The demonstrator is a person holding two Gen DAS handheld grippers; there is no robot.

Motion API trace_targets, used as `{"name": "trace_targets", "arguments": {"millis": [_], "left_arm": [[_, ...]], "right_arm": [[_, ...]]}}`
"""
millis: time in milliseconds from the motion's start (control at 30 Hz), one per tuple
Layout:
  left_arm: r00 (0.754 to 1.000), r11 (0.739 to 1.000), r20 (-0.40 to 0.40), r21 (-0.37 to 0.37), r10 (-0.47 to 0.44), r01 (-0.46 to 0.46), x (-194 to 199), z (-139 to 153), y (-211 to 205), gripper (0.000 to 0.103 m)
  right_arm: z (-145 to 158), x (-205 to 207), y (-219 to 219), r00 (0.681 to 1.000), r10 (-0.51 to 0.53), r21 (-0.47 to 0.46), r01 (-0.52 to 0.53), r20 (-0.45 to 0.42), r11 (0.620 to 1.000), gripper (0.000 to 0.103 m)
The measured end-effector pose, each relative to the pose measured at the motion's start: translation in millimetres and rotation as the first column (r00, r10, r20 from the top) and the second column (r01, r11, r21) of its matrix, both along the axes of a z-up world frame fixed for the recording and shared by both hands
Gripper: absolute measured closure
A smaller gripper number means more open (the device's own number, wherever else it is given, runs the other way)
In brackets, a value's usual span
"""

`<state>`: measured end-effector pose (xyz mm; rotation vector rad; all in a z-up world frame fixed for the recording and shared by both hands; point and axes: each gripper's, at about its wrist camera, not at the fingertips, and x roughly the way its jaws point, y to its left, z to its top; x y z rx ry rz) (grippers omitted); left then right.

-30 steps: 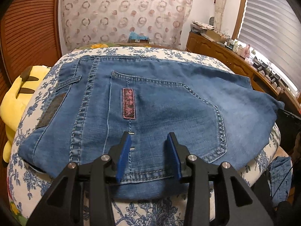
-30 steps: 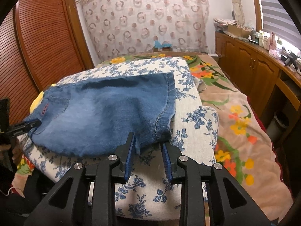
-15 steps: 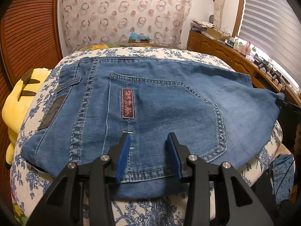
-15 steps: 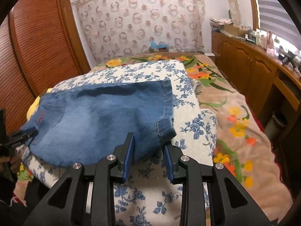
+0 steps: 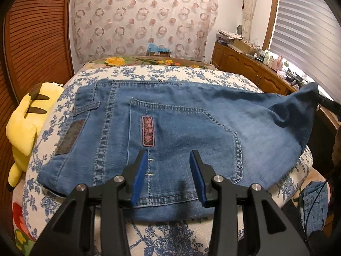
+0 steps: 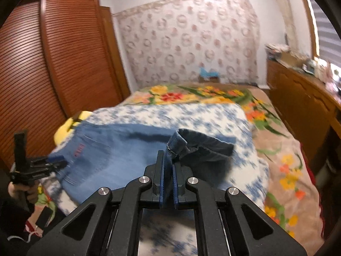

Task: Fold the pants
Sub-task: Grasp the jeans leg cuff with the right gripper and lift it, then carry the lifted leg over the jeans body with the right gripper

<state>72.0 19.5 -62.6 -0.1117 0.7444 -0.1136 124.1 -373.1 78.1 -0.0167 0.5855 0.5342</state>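
Blue denim pants (image 5: 181, 132) lie on a blue-flowered white bedspread (image 5: 149, 74), back pocket with a pink label up. My left gripper (image 5: 169, 168) is open, its blue pads hovering over the near waist edge. My right gripper (image 6: 169, 168) is shut on the pants' hem end (image 6: 181, 143) and holds it lifted off the bed, with the fabric bunched above the pads. In the left wrist view that lifted end (image 5: 307, 98) rises at the far right. The left gripper also shows in the right wrist view (image 6: 53, 160) at the left edge.
A yellow plush toy (image 5: 25, 123) lies left of the pants. A wooden slatted wardrobe (image 6: 53, 53) stands on the left, a wooden dresser (image 5: 251, 68) with clutter on the right. A floral blanket (image 6: 287, 160) covers the bed's right side. More denim (image 5: 315, 204) hangs low right.
My right gripper closed on the pants' hem end and lifted it off the bed. The left gripper stayed open over the waist edge.
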Motion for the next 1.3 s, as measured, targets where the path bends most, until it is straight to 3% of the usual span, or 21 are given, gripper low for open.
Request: {"name": "trace_targets", "arguments": {"millis": [233,533,667,967,1033,1100,1167,1300], "left_arm": [[0.999,1.0,0.039,0.007,0.016,-0.016,-8,18,8,0.063],[0.997,0.999,0.061,0.008,0.045,-0.046,-19,25,25,0.063],[0.996,0.998,0.058,0.001,0.061,-0.061,-21,23,33,0.063],[0.996,0.996,0.038,-0.017,0.083,-0.082,-22,14,40,0.063],[0.996,0.996,0.038,-0.019,0.082,-0.081,-21,14,39,0.063],[0.996,0.997,0.039,-0.021,0.079,-0.078,-21,14,38,0.063],[0.996,0.997,0.039,-0.02,0.075,-0.075,-20,13,36,0.063],[0.997,0.998,0.035,-0.023,0.063,-0.062,-17,13,29,0.063]], "right_arm": [[23,3,67,0.987,0.15,-0.007,-0.15,0.049,0.989,0.099],[40,0,145,0.944,0.327,0.014,-0.328,0.049,0.945,0.099],[32,0,169,0.928,0.373,-0.005,-0.373,0.021,0.928,0.099],[-17,7,188,0.907,0.407,-0.052,-0.414,-0.108,0.909,0.099],[-24,6,189,0.913,0.387,-0.078,-0.398,-0.125,0.914,0.094],[-23,5,185,0.913,0.386,-0.062,-0.396,-0.132,0.916,0.08],[-20,5,181,0.912,0.389,-0.051,-0.398,-0.13,0.916,0.072],[-10,0,172,0.923,0.372,-0.069,-0.379,-0.093,0.923,0.069]]}}
